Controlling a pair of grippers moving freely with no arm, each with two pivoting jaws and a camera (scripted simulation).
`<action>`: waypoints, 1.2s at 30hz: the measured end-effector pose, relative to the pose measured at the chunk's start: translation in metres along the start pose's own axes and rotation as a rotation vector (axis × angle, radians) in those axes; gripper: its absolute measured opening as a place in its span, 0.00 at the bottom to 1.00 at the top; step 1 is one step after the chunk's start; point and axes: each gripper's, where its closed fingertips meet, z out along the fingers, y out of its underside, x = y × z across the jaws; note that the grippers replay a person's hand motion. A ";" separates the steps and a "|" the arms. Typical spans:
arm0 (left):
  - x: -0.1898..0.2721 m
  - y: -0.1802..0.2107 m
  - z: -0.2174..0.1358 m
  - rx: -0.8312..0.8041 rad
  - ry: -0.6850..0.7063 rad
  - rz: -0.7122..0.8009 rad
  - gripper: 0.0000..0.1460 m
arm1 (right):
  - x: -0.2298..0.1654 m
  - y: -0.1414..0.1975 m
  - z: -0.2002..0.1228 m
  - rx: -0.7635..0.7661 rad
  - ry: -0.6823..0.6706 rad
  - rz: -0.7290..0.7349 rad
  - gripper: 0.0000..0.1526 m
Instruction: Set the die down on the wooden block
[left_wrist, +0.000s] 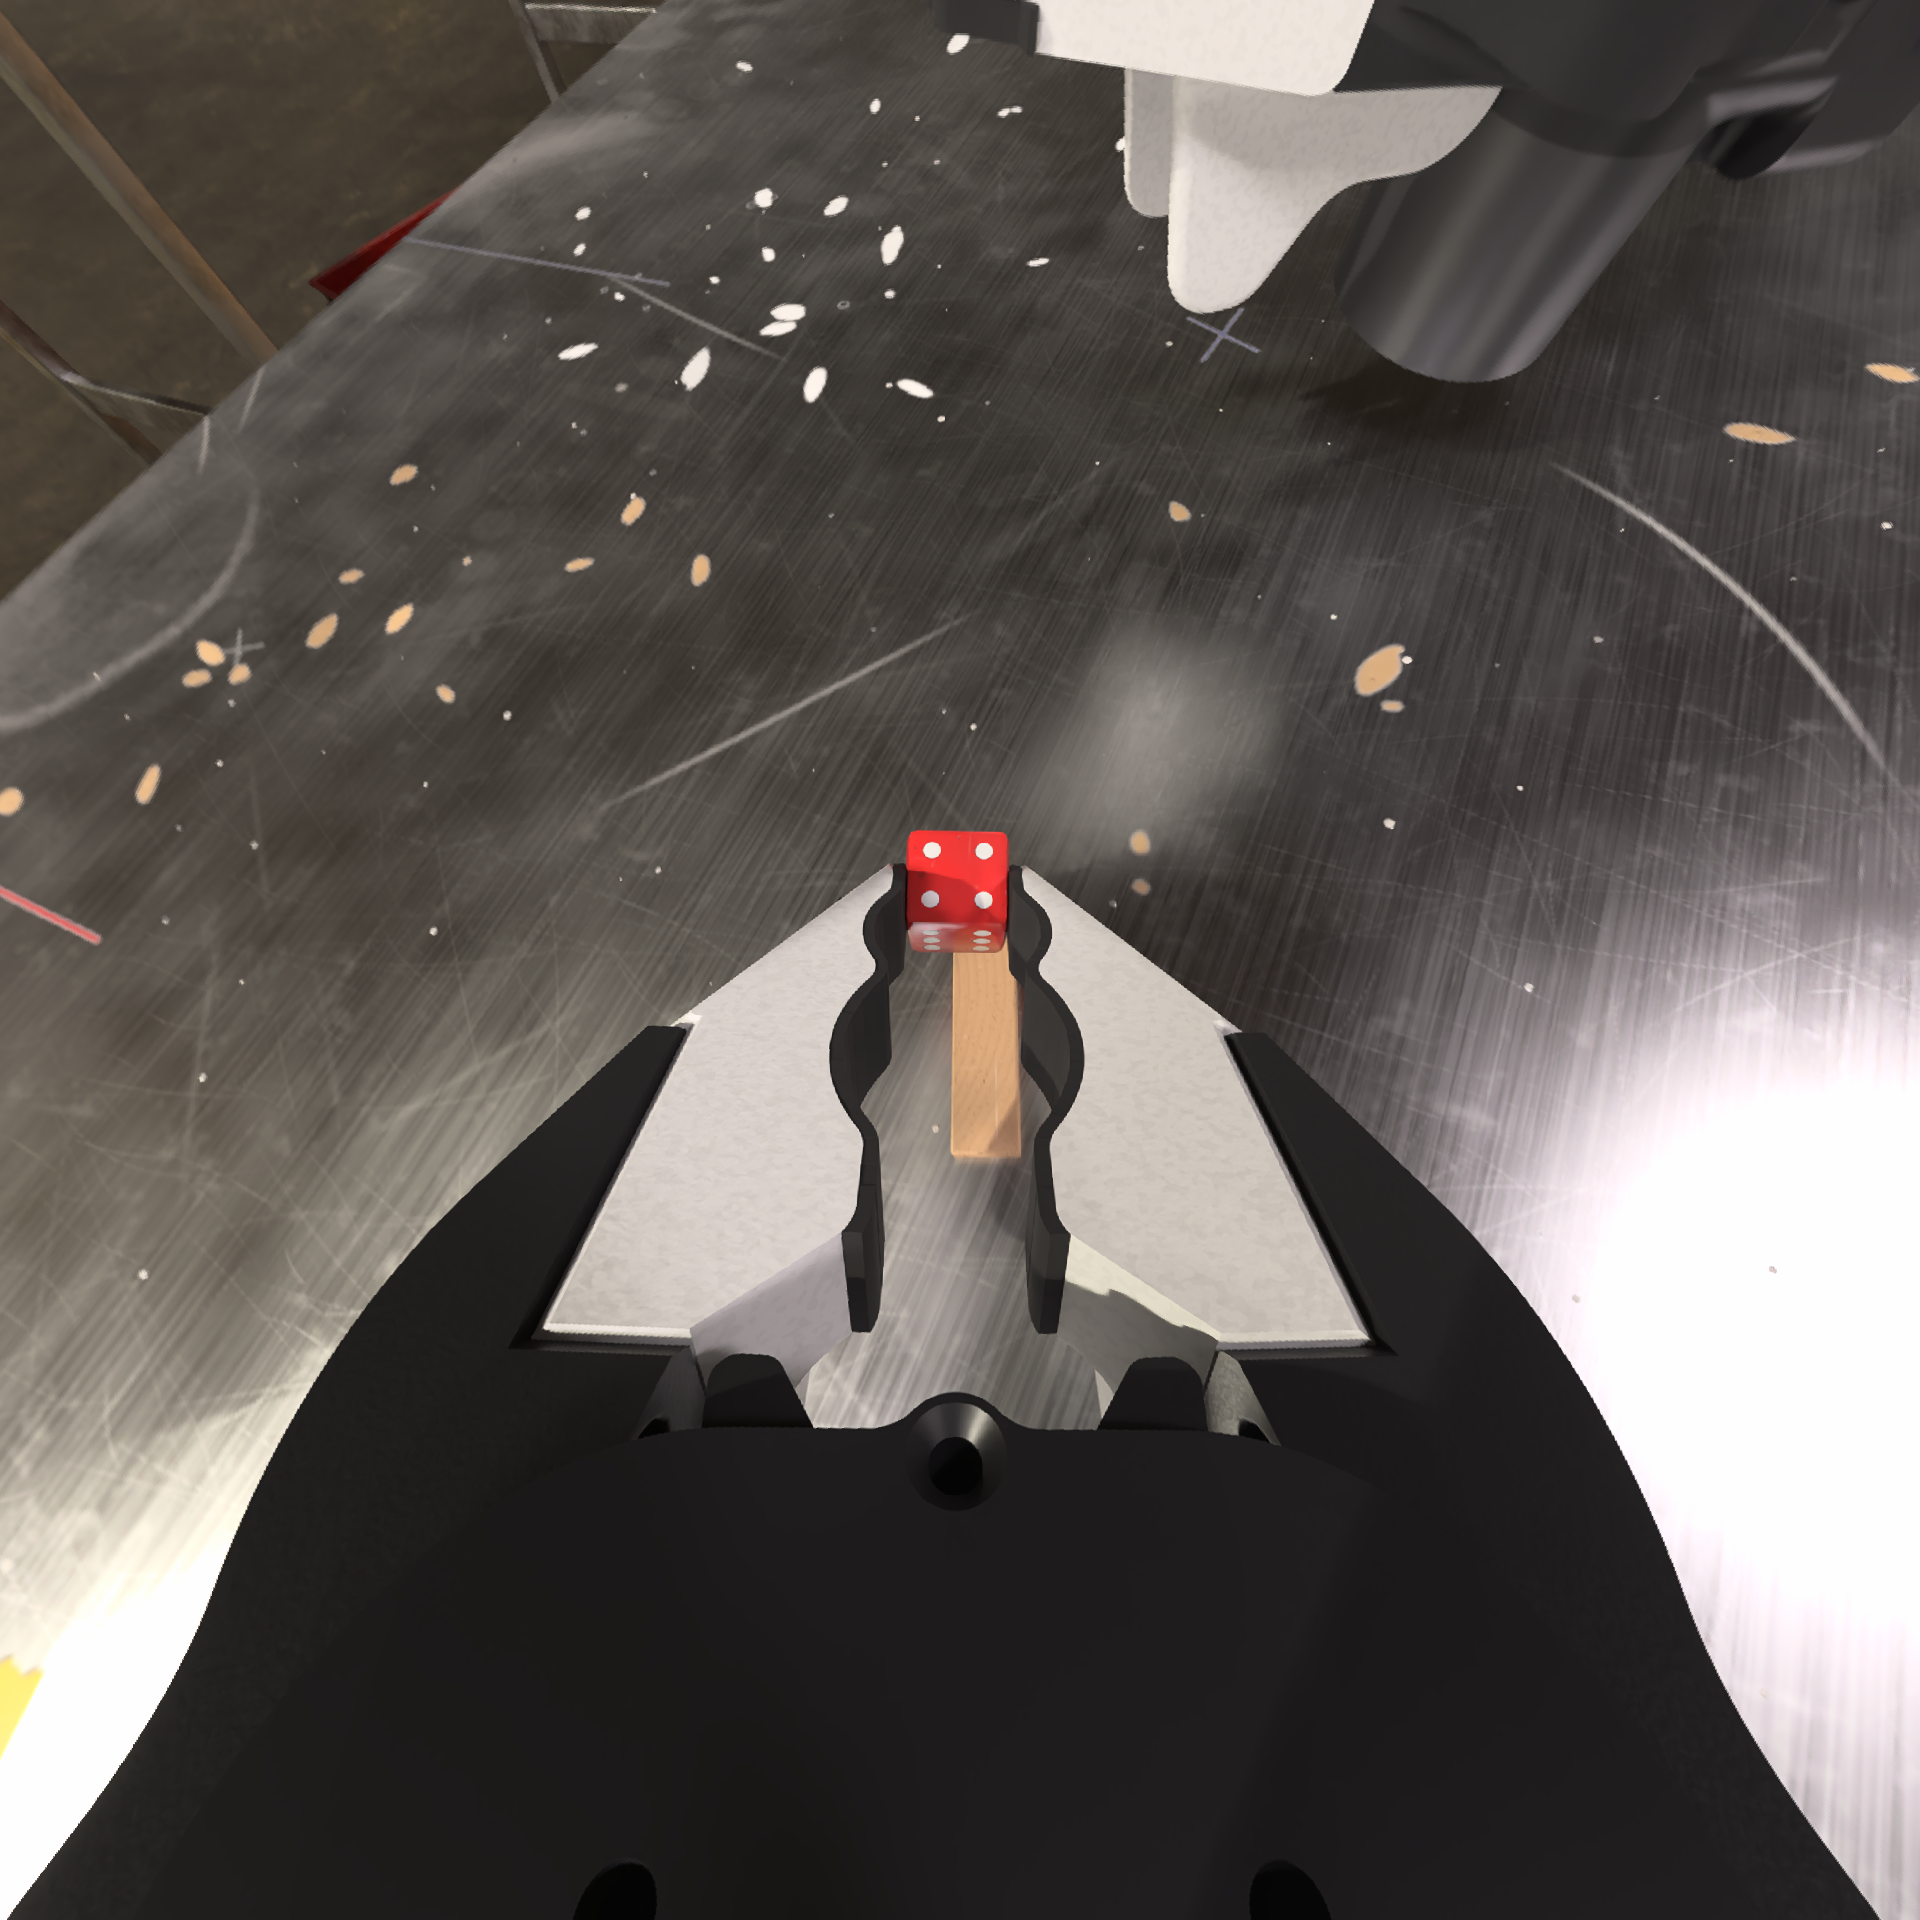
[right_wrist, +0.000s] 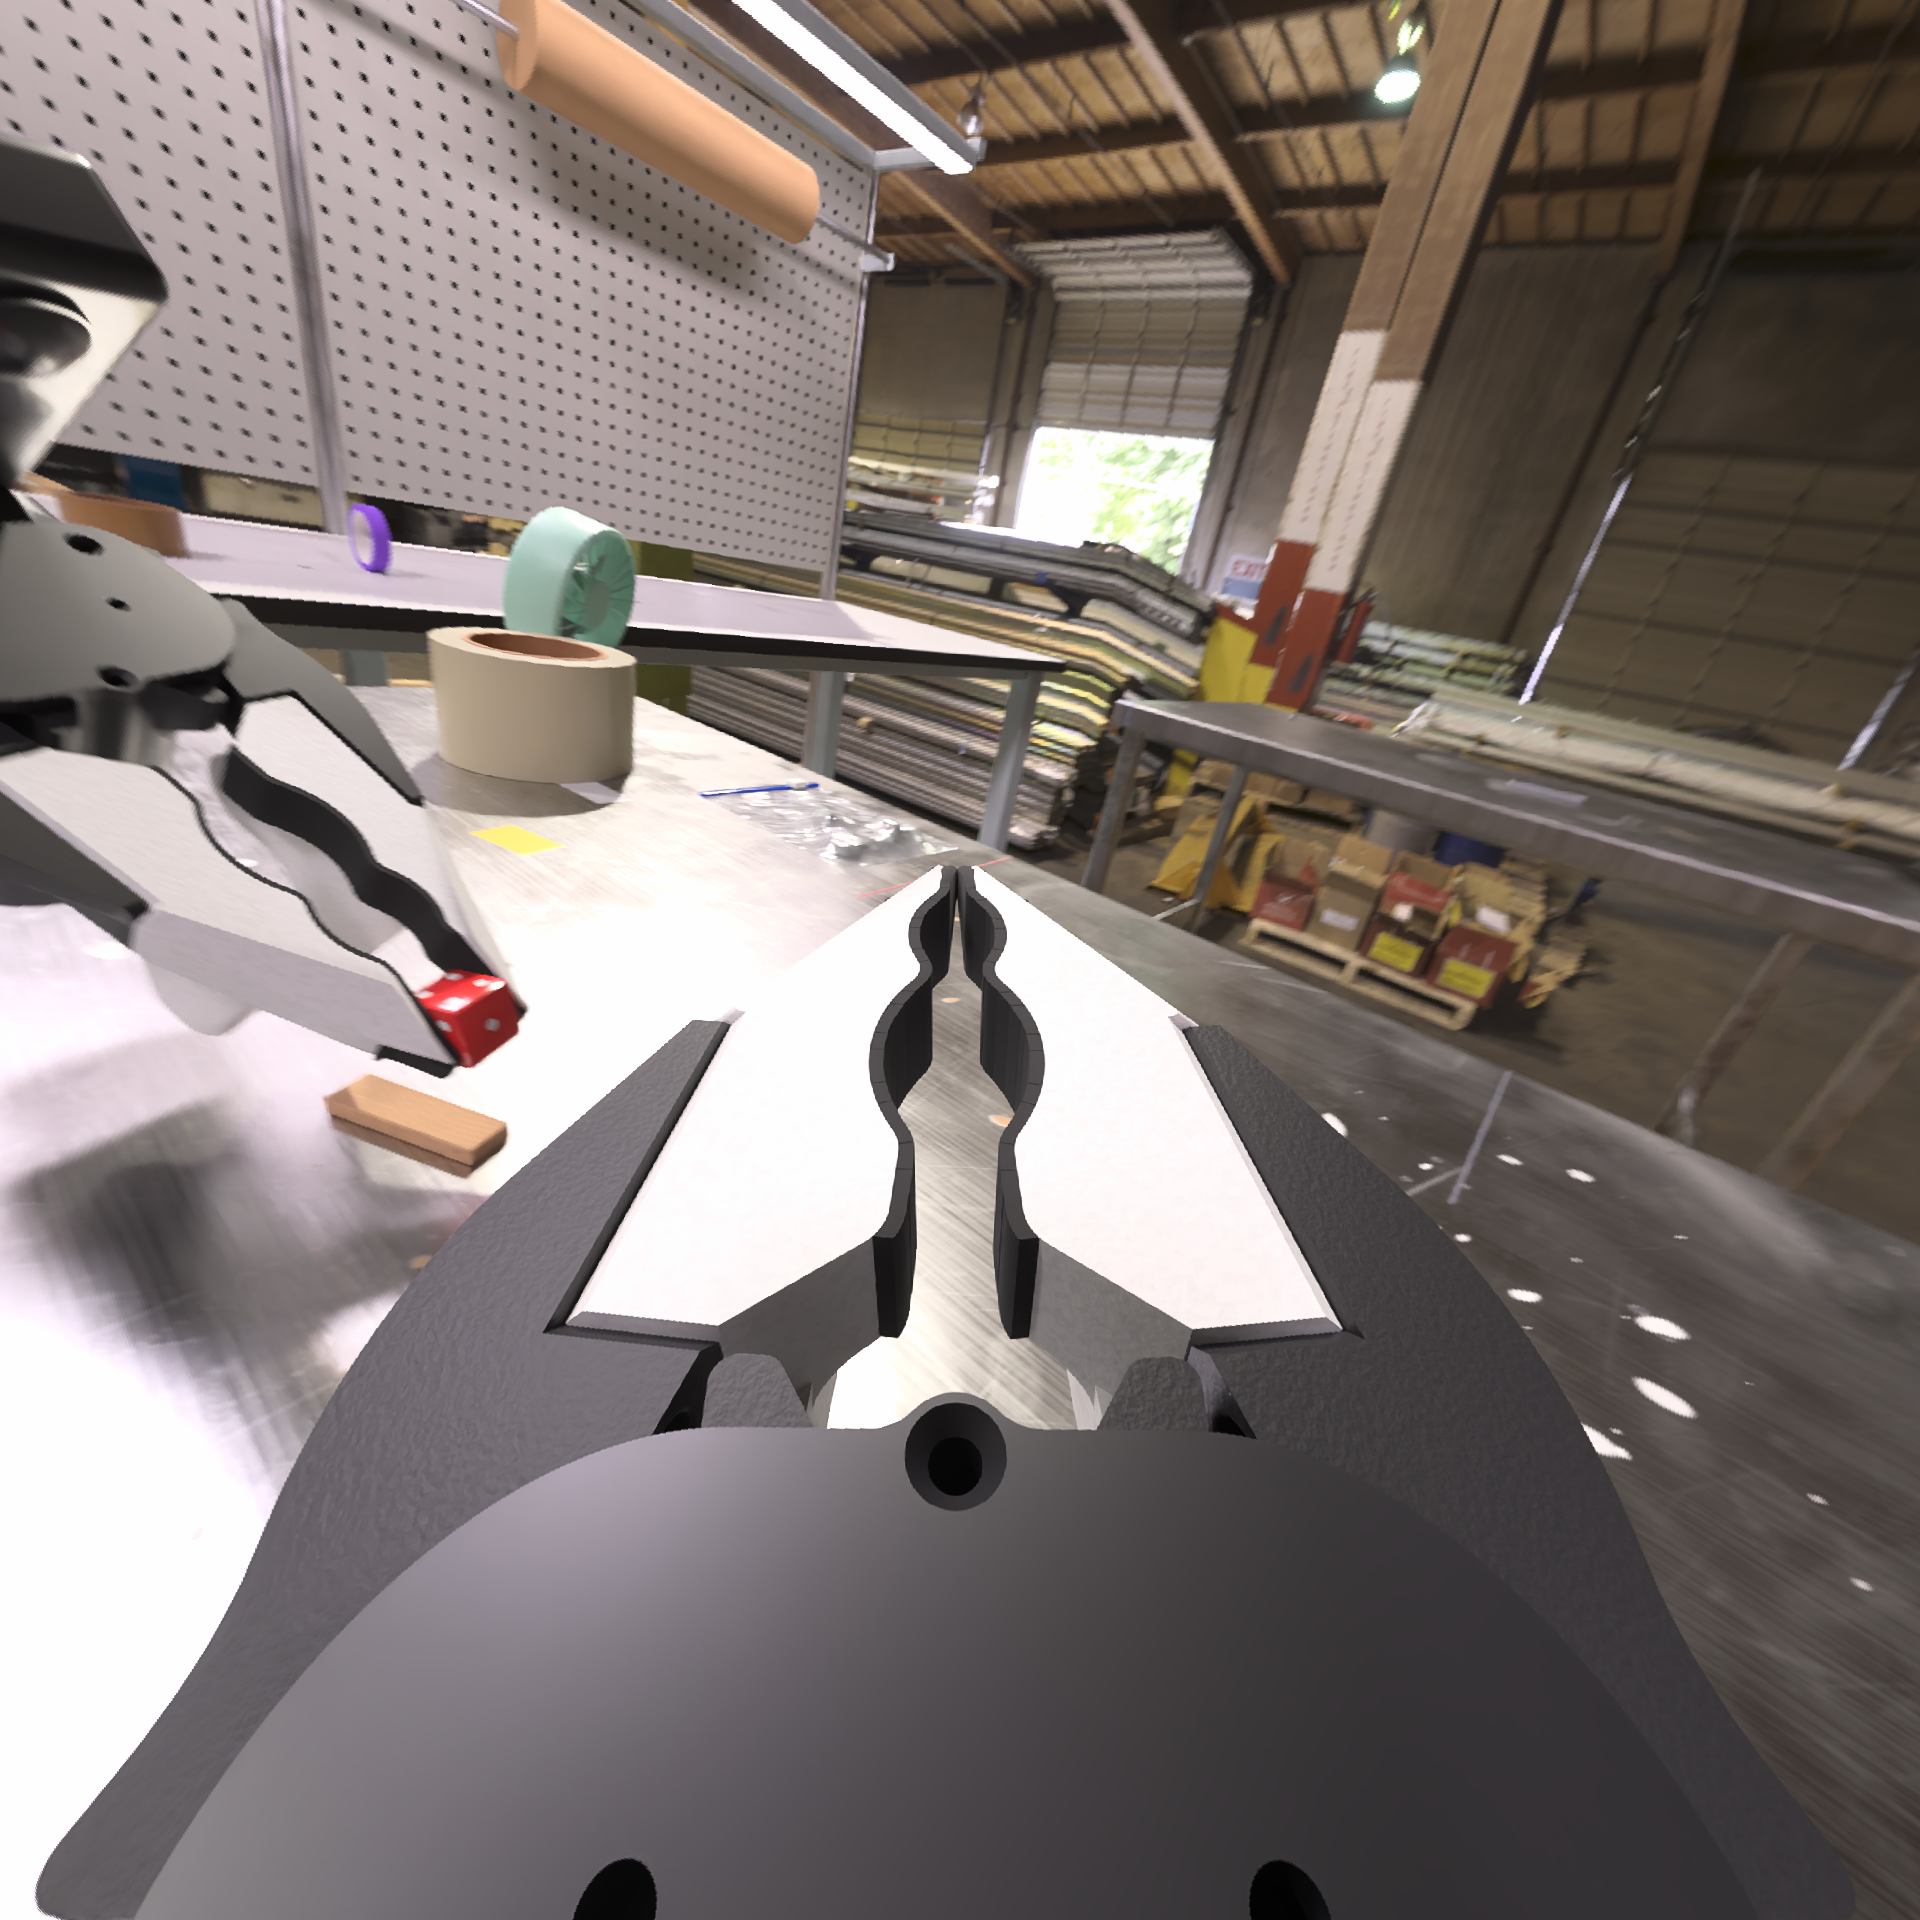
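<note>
One red die (left_wrist: 956, 891) with white pips sits pinched between the fingertips of the left gripper (left_wrist: 956, 904), raised clear of the metal table (left_wrist: 1143, 644). From the left wrist view its four-pip face is turned toward the camera, and the wooden block (left_wrist: 985, 1055) shows in the gap between the fingers, lying flat on the table under them. From the right wrist view the die (right_wrist: 468, 1013) hangs above the block (right_wrist: 416, 1122) without touching it, a clear gap between the two; the block is a short, pale plank and nothing rests on it.

The left gripper (right_wrist: 457, 1023) reaches in from the left of that view, tilted downward, its jaws closed to the die's width. The right gripper (right_wrist: 954, 883) holds nothing; its fingertips are all but touching, and it hovers over the table to the side of the block, well apart from it. In the left wrist view it appears at the top edge (left_wrist: 1210, 275).

Farther back on the table stand a tan tape roll (right_wrist: 532, 707), a yellow note (right_wrist: 514, 840), a blue pen (right_wrist: 758, 791) and a crumpled clear bag (right_wrist: 862, 836). Behind, a second bench carries a green spool (right_wrist: 571, 571) and a purple tape ring (right_wrist: 369, 537) below a white pegboard (right_wrist: 582, 312).
</note>
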 end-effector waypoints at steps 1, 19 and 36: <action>0.000 0.002 -0.001 0.000 0.005 -0.014 0.13 | 0.002 0.001 -0.001 0.007 0.018 -0.026 0.00; -0.002 0.022 -0.007 -0.042 -0.040 0.000 0.13 | 0.018 0.000 -0.010 0.045 0.119 -0.151 0.00; 0.005 0.031 0.000 -0.120 -0.023 0.060 0.13 | 0.048 0.009 -0.013 -0.023 0.281 -0.233 0.00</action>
